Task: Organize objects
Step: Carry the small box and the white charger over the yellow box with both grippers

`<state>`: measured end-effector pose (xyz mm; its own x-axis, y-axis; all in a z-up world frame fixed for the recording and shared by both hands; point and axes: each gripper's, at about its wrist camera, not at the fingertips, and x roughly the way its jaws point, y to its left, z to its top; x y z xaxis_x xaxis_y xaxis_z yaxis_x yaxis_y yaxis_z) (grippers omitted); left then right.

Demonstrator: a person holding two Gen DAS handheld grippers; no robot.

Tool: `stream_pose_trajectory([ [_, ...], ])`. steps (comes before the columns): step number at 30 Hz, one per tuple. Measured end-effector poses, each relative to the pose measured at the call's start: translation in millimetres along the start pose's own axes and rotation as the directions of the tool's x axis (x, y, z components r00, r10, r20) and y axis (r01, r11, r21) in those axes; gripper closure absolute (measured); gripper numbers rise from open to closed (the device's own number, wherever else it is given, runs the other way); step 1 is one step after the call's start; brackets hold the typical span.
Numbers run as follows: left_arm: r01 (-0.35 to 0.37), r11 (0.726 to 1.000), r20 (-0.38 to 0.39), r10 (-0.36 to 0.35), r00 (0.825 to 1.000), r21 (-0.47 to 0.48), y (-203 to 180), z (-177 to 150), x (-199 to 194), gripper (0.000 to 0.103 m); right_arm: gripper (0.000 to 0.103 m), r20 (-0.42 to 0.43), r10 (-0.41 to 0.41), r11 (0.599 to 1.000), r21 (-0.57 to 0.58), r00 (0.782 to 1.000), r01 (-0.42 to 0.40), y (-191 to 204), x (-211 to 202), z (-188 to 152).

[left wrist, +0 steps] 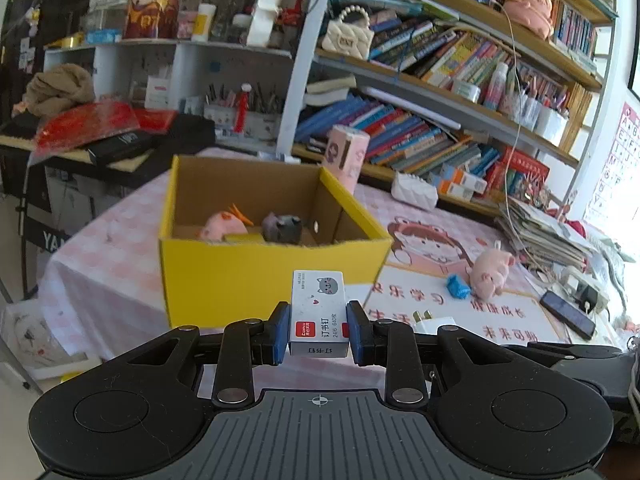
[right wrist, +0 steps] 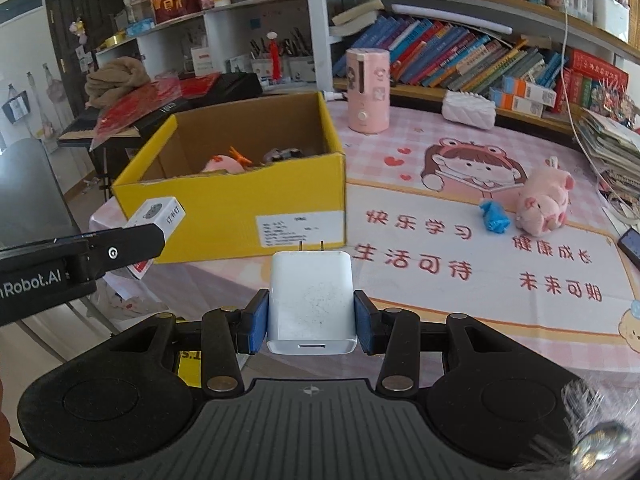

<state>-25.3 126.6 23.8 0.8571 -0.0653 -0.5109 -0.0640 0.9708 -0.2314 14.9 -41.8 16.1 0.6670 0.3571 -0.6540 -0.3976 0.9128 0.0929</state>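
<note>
Left hand-held gripper [left wrist: 319, 330] clamped on a small white staple box [left wrist: 318, 312], blue pads pressed to both its sides; box held in the air just short of the yellow cardboard box [left wrist: 256, 276], which sits dead ahead at 12 o'clock. Right hand-held gripper [right wrist: 311, 322] clamped on a white charger [right wrist: 311, 300], prongs pointing forward at 12 o'clock toward the yellow box's front wall; charger held above the desk [right wrist: 460, 320], near its front edge. Left hand-held gripper and staple box show at 9 o'clock in the right wrist view, beside the box's front-left corner. Inside the yellow box: a pink plush toy [left wrist: 222, 226] and a grey toy [left wrist: 282, 227], side by side. On the desk at 2 o'clock of the charger: a pink pig plush [right wrist: 544, 202] with a blue wrapper [right wrist: 494, 216] just beside it; a pink canister [right wrist: 367, 90] stands behind the box.
</note>
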Motion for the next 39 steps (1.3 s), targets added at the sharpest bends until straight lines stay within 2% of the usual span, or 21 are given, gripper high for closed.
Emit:
stream_pose_trajectory([
  [8,0.001,1.000,0.067,-0.001,0.998,0.008,7,25,-1,0.075,0.062,0.068,0.001,0.997,-0.071,0.998,0.004,18,-4,20],
  [16,-0.037,0.999,0.106,0.036,0.994,0.007,10,48,25,0.075,0.062,0.128,0.026,0.991,-0.132,0.991,-0.009,22,14,59],
  [26,-0.126,0.992,0.084,0.126,0.988,-0.010,16,64,72,0.075,0.062,0.141,0.092,0.969,-0.240,0.986,-0.057,21,66,99],
  [39,-0.245,0.969,-0.011,0.245,0.969,-0.016,21,66,129,0.075,0.062,0.042,0.157,0.925,-0.356,0.987,-0.131,13,132,118],
])
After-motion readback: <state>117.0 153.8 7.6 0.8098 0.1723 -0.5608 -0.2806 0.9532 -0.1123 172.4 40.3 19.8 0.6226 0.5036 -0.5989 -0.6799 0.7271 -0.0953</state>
